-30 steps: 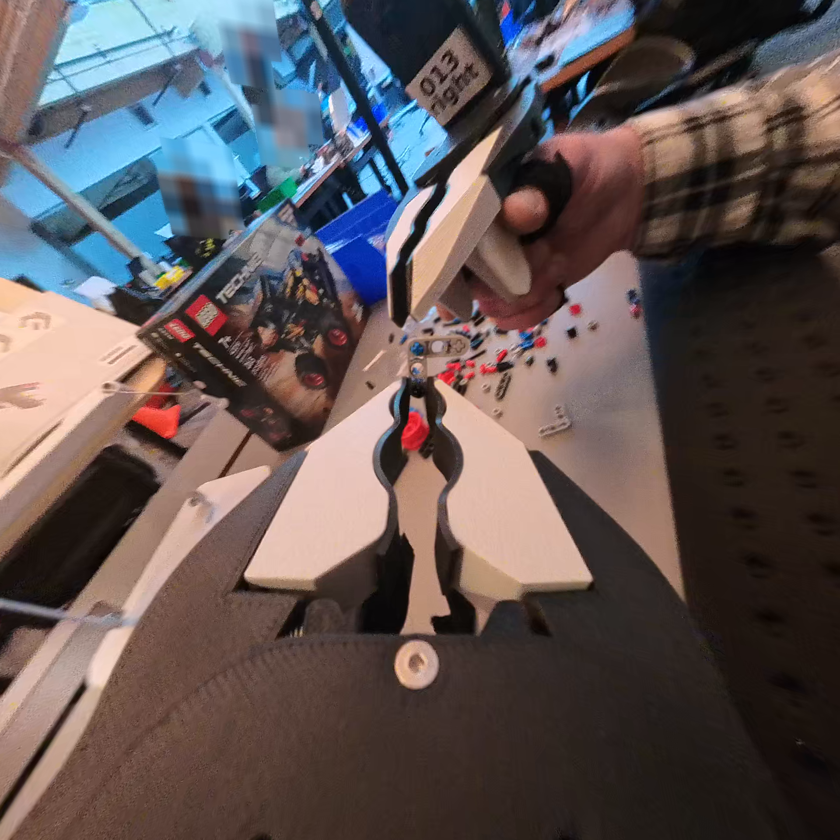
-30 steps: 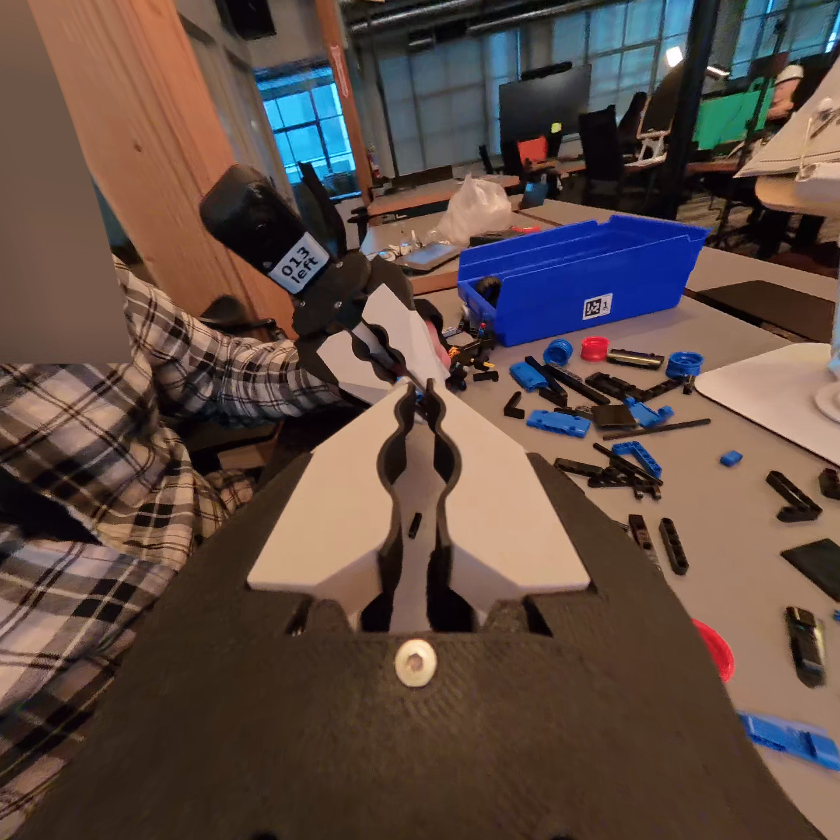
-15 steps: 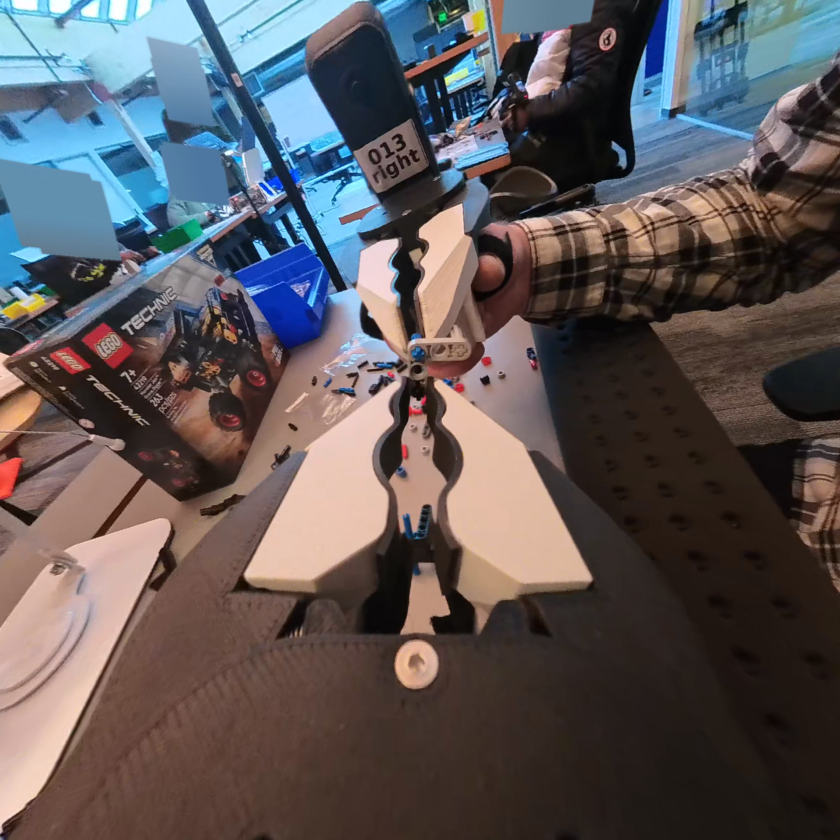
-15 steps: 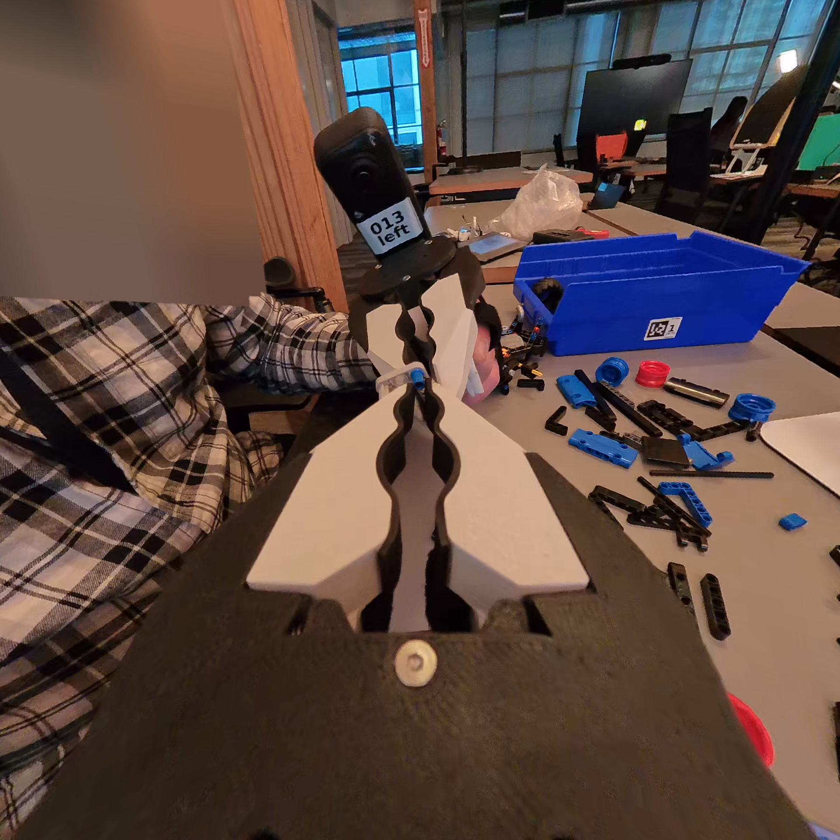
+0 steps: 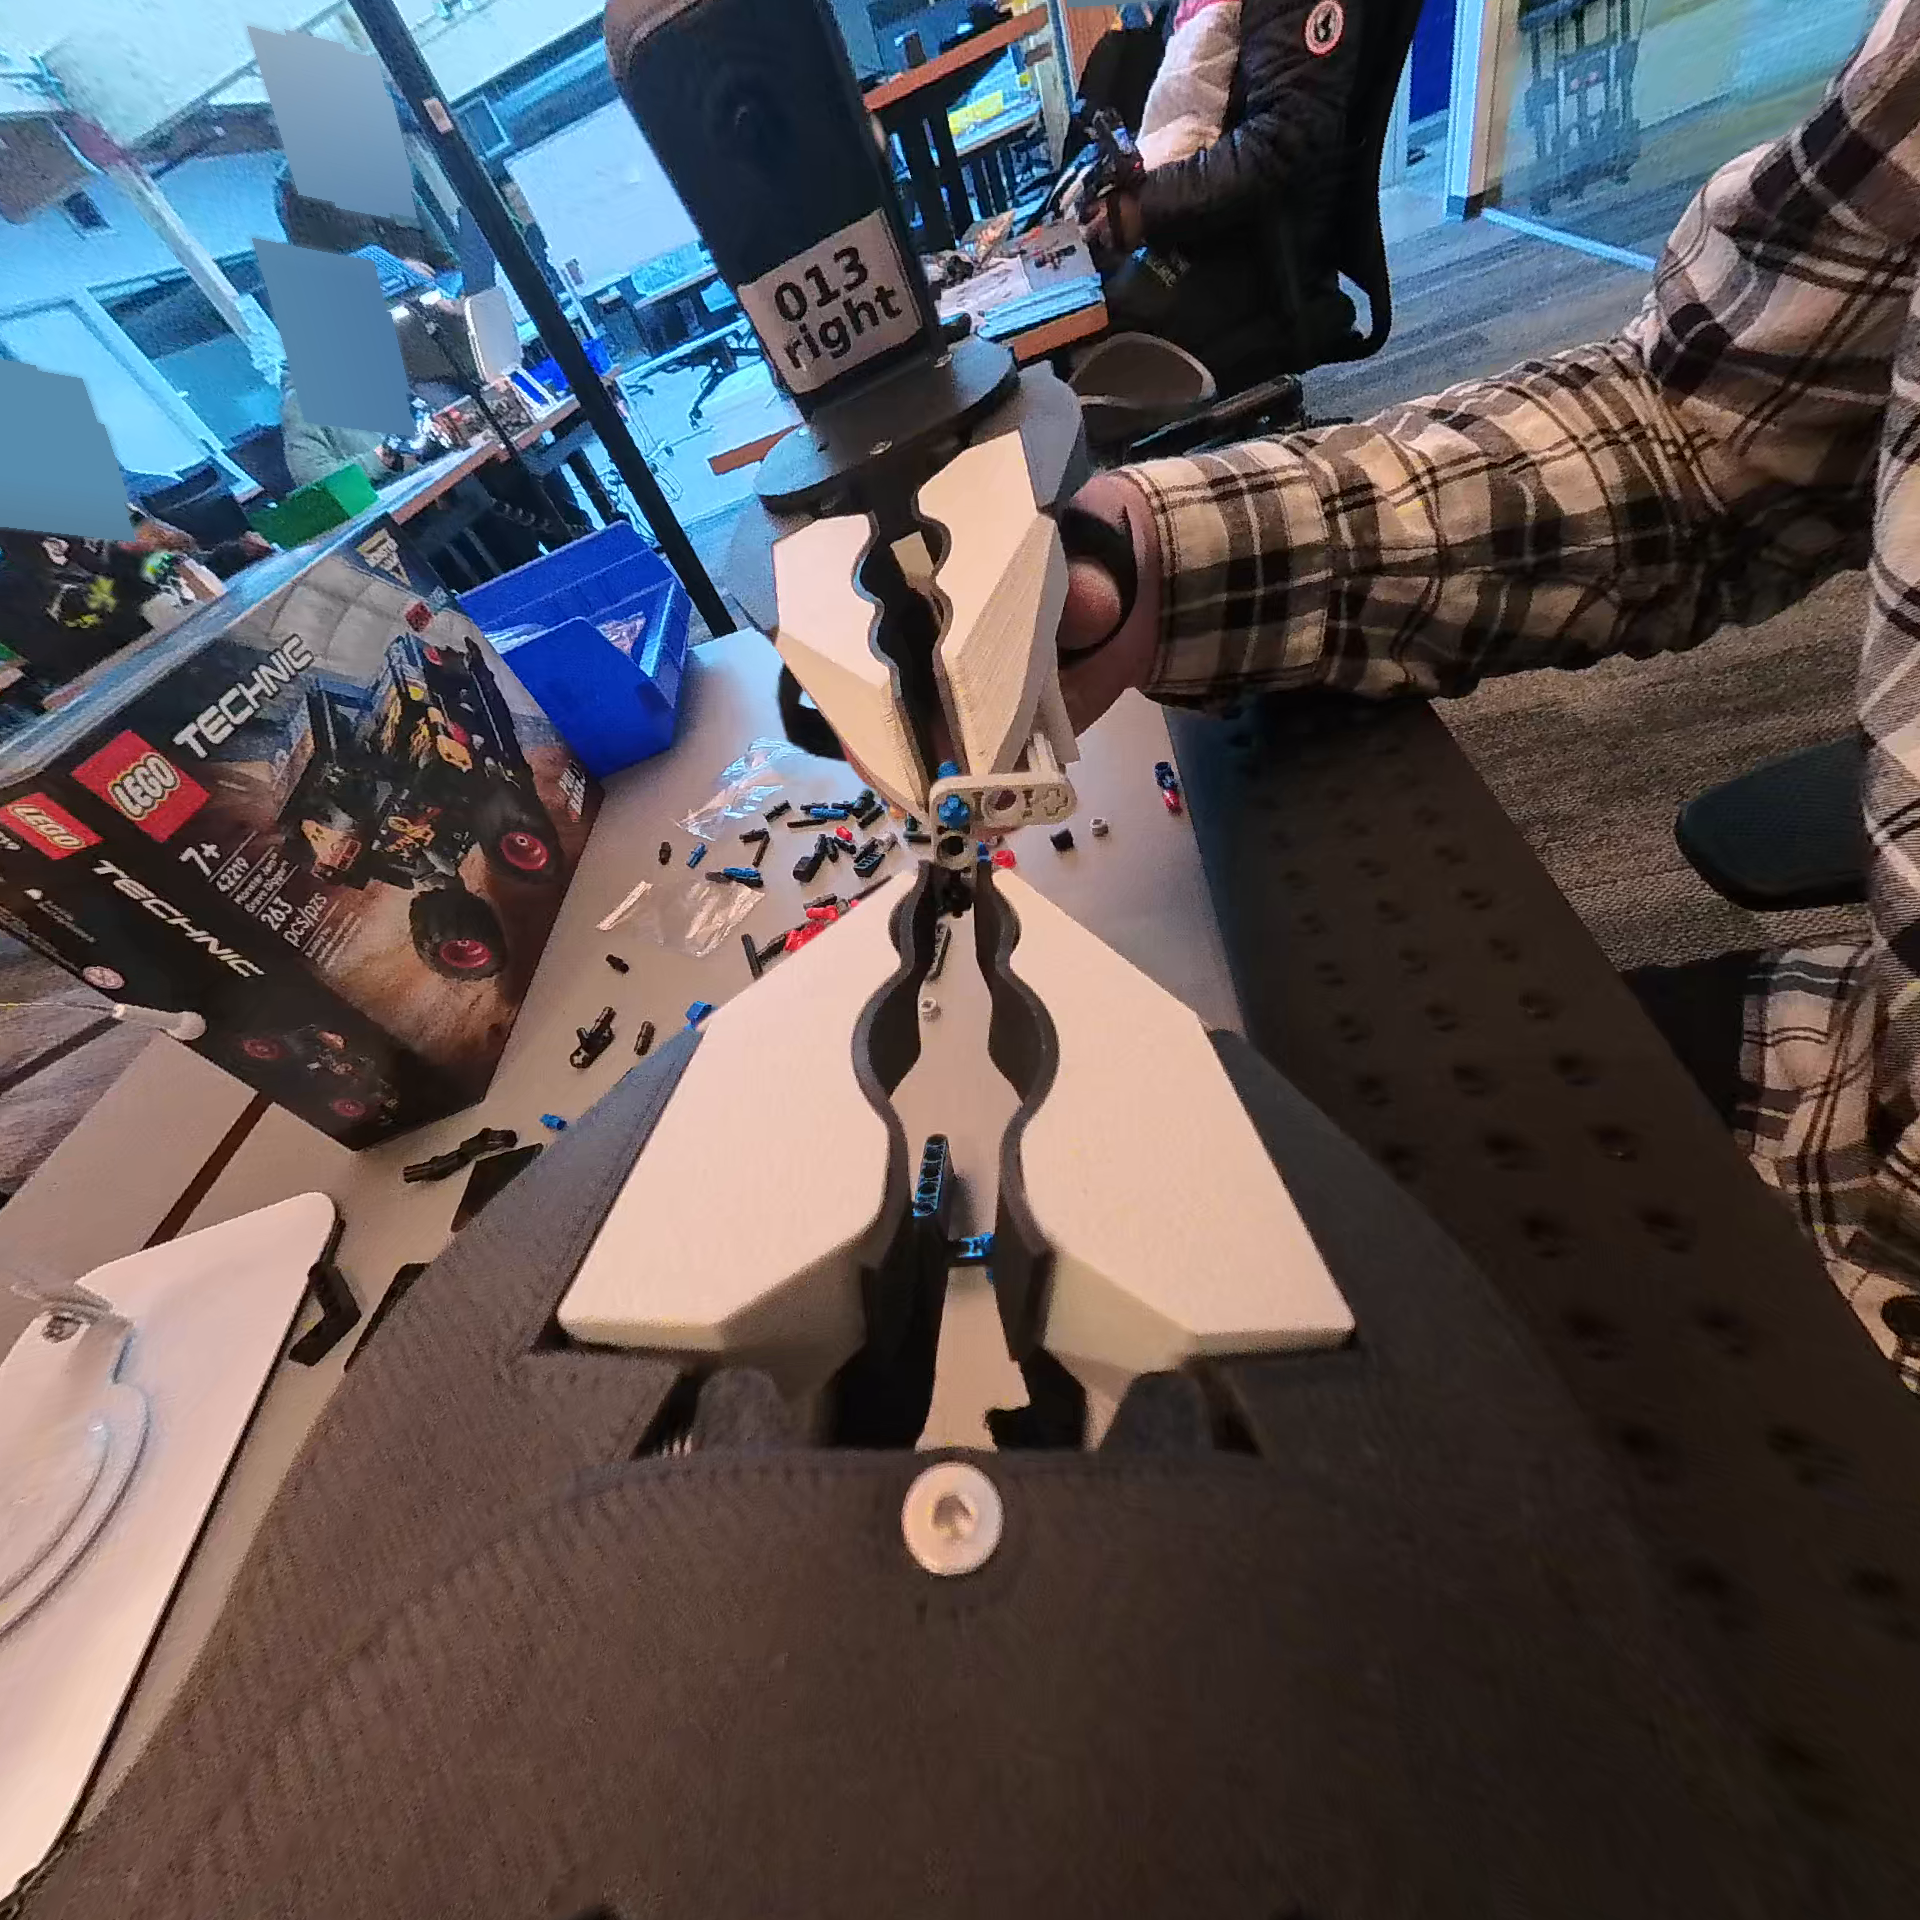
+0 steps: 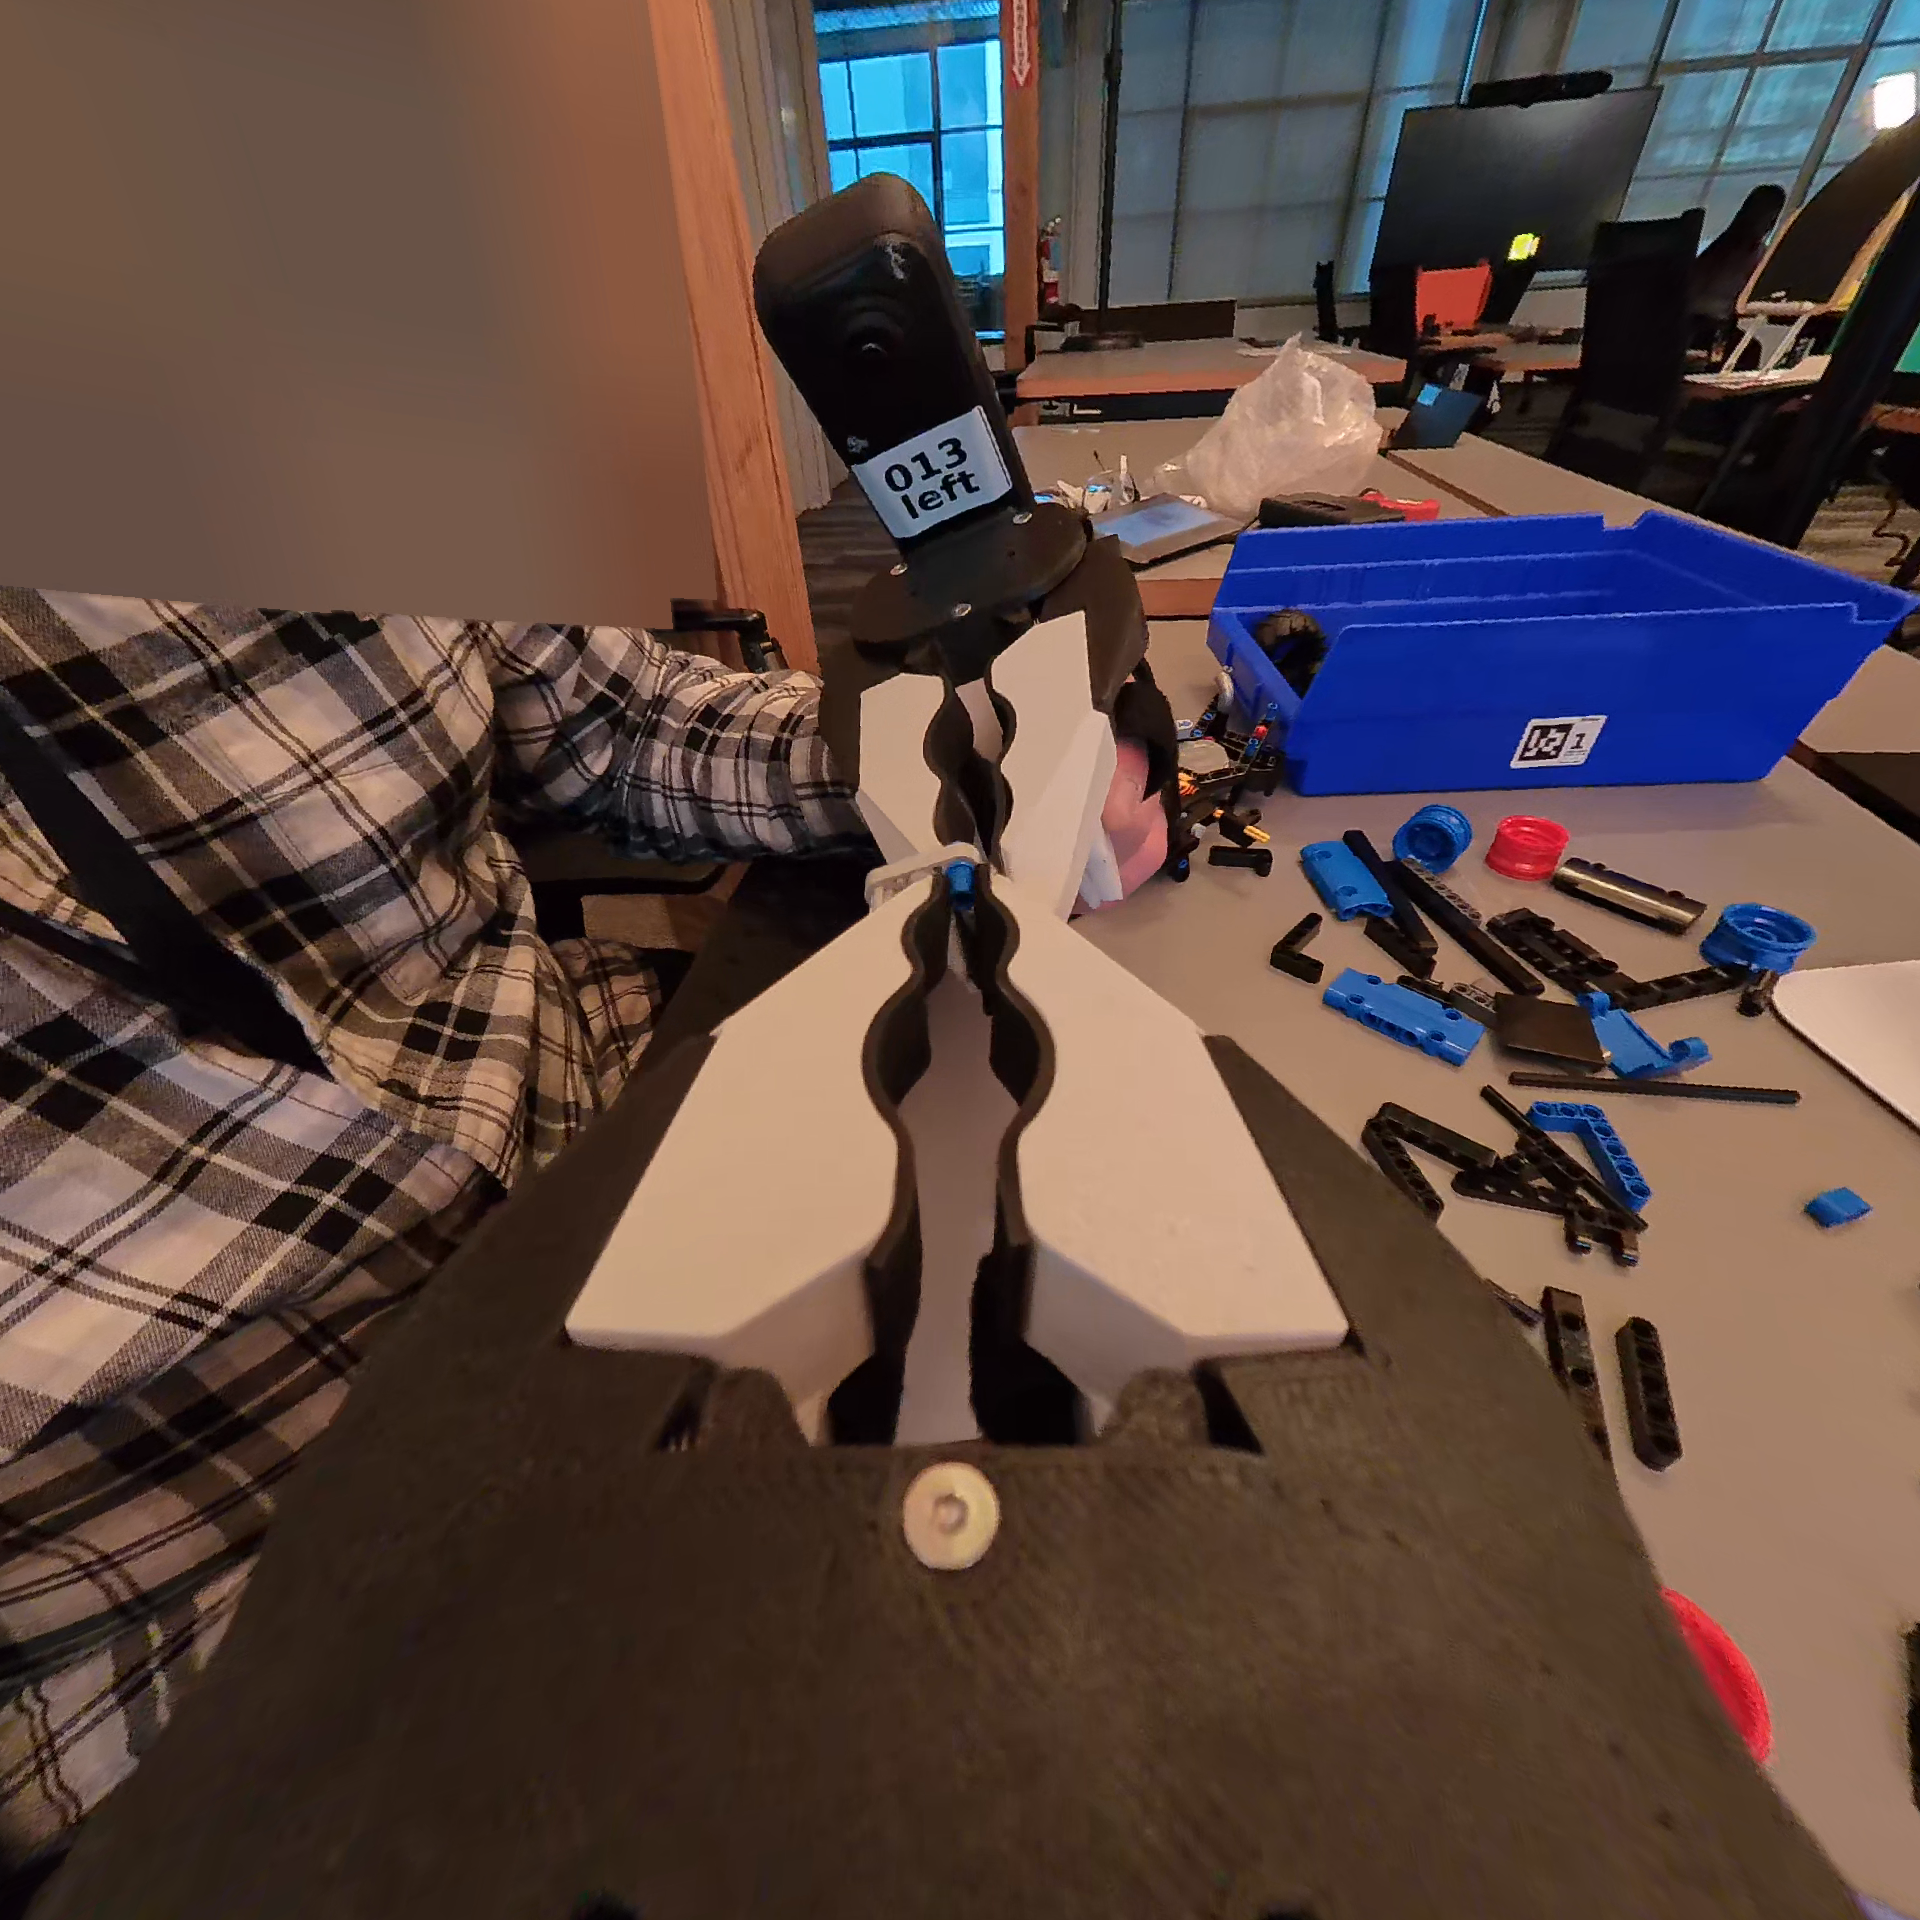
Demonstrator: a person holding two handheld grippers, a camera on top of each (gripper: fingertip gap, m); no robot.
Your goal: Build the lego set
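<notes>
My left gripper (image 5: 951, 878) is shut on the lower leg of a small light grey L-shaped beam (image 5: 1013, 800) and holds it in the air over the table. A blue pin (image 5: 945, 771) sits at the beam's corner. My right gripper (image 6: 961, 899) points at the left one tip to tip and is shut on that blue pin (image 6: 958, 881). The beam (image 6: 891, 883) shows just left of the right gripper's tips. In the left wrist view the right gripper (image 5: 940, 774) comes down from above, held by a hand in a plaid sleeve.
A lego box (image 5: 281, 831) stands at the left and a blue bin (image 6: 1538, 665) behind. Loose black, blue and red parts (image 6: 1507, 1018) lie scattered on the grey table (image 6: 1766, 1403). A white pad (image 5: 156, 1351) is near left. A black perforated surface (image 5: 1455, 1039) borders the table. Both grippers' tips are close together, under 4 cm apart.
The two grippers have come together until their tips meet at the grey beam. The right gripper has turned upright and closed in on the blue pin. Both views swung round.
</notes>
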